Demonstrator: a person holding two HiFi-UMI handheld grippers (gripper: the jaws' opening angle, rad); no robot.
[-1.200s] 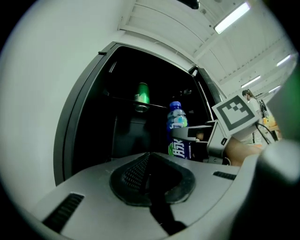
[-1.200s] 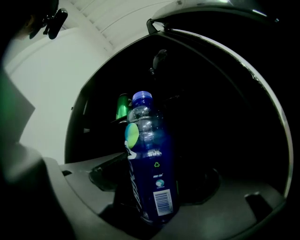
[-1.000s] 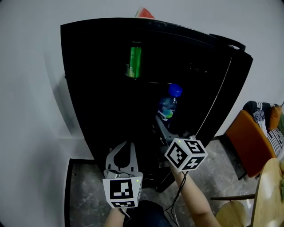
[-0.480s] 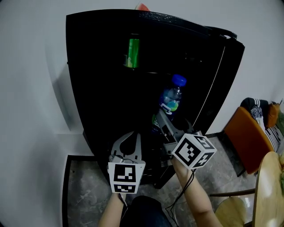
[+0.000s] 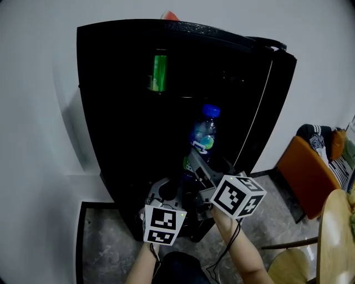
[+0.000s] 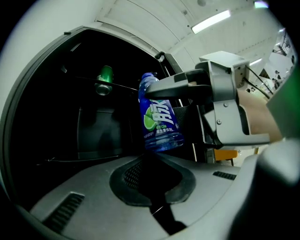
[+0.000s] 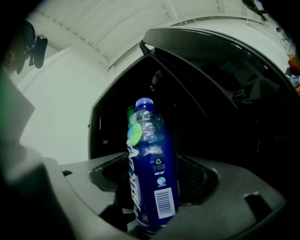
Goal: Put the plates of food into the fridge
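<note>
The black fridge (image 5: 119,94) stands open and dark inside, with a green can (image 5: 159,72) on an upper shelf. My right gripper (image 5: 195,163) is shut on a blue bottle (image 5: 203,132) and holds it upright at the fridge's opening. In the right gripper view the bottle (image 7: 150,164) stands between the jaws of the right gripper (image 7: 150,220). My left gripper (image 5: 166,191) is low in front of the fridge, shut and holding nothing. The left gripper view shows the left gripper (image 6: 152,187), the bottle (image 6: 159,117), the can (image 6: 104,79) and the right gripper (image 6: 187,86). No plate is visible.
The fridge door (image 5: 272,94) hangs open at the right. A red slice-like thing (image 5: 169,15) lies on the fridge top. An orange chair (image 5: 302,172) and a round wooden table (image 5: 339,238) stand at the right. The floor (image 5: 105,247) is grey stone.
My right gripper has carried the bottle slightly left and lower. My left gripper has tipped forward and down toward the fridge's base. Both stay shut.
</note>
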